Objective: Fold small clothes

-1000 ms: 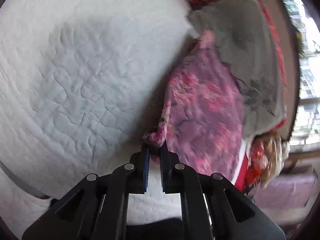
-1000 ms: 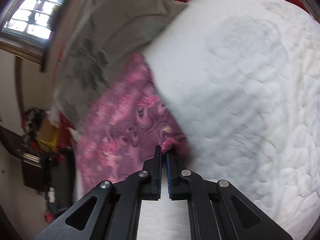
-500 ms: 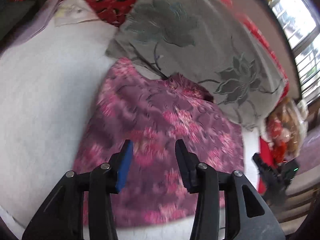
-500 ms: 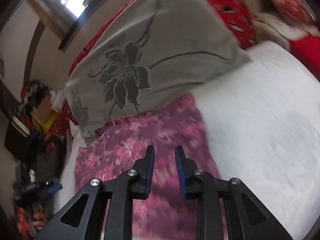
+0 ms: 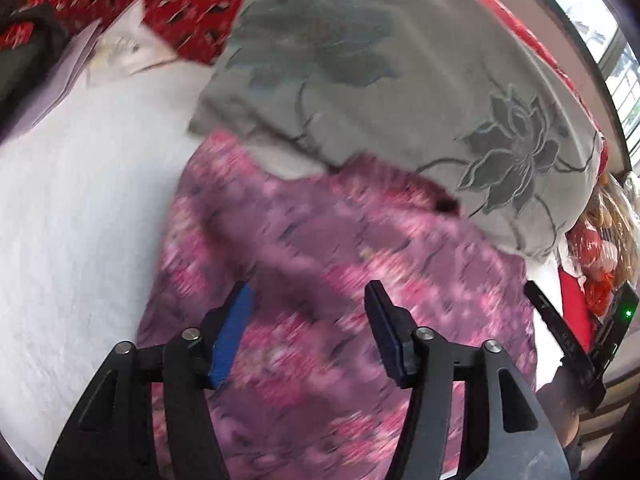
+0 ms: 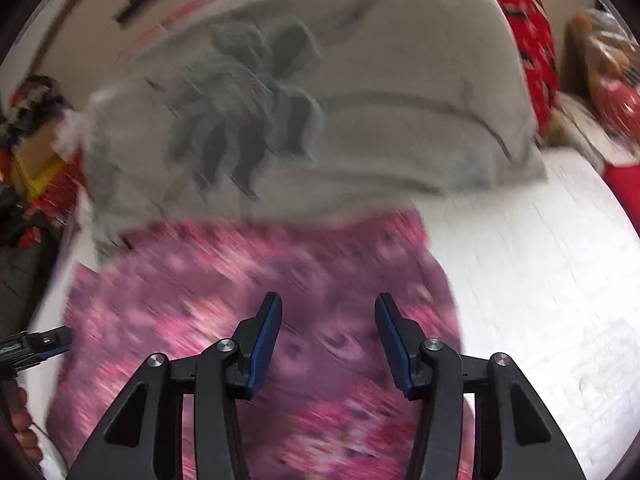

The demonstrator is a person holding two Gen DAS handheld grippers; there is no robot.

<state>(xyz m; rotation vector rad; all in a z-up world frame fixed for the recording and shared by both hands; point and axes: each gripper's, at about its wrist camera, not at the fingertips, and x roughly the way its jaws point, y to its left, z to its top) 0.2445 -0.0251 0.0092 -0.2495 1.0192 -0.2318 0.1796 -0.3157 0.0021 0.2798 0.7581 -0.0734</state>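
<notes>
A small purple garment with pink flowers [image 5: 320,264] [image 6: 208,288] lies flat on the white quilted bed [image 5: 72,216] [image 6: 540,264], its far edge against a grey pillow. My left gripper [image 5: 310,296] hovers above the garment, jaws opening, nothing between them. My right gripper [image 6: 328,304] also hovers over the garment with jaws opening and empty. In the left wrist view the right gripper [image 5: 560,332] shows at the right edge; in the right wrist view the left gripper [image 6: 36,346] shows at the left edge. Both views are motion-blurred.
A large grey pillow with a dark flower print [image 5: 400,80] [image 6: 320,100] lies behind the garment. Red patterned bedding [image 5: 188,4] [image 6: 532,48] sits beyond it. Clutter stands beside the bed [image 6: 36,140], and a window [image 5: 616,48] is at the far right.
Both grippers let go of the garment's corners, opened, and rose while rolling. The garment, held up folded a second ago, now lies spread flat in front of the pillow.
</notes>
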